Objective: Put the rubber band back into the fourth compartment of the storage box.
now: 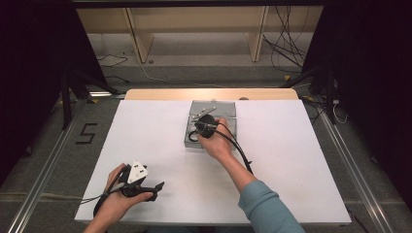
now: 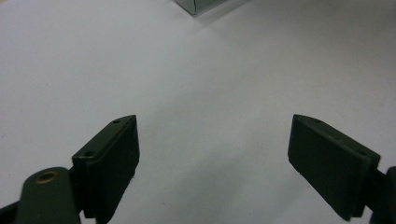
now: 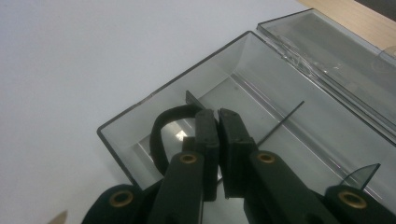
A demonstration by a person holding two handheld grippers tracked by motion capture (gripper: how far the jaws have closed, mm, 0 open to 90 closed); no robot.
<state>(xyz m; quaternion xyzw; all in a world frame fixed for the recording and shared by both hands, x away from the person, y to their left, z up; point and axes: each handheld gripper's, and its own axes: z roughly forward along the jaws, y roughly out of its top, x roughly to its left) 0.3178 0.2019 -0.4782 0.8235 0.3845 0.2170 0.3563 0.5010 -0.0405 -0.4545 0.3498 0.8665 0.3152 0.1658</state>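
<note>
A clear grey plastic box [image 3: 140,116] with inner dividers lies with its lid [image 3: 336,60] folded back, at the far middle of the white table cover [image 1: 145,141]. My right gripper [image 3: 218,114] is over the near left compartment, shut on a black elastic loop [image 3: 161,135] that curls out to the left of the jaws. From above, the right gripper [image 1: 201,127] sits over the box [image 1: 228,110]. My left gripper [image 1: 158,187] rests near the front left edge, open, with nothing between its fingers [image 2: 112,154]. A corner of the box [image 2: 205,5] peeks in at the top of the left gripper view.
A bare wooden strip of table [image 1: 160,93] runs along the far side. The right gripper's black cable [image 1: 240,148] trails over the forearm. Wooden shelving [image 1: 194,29] and loose cables lie on the floor beyond. Wide white surface spreads to both sides of the box.
</note>
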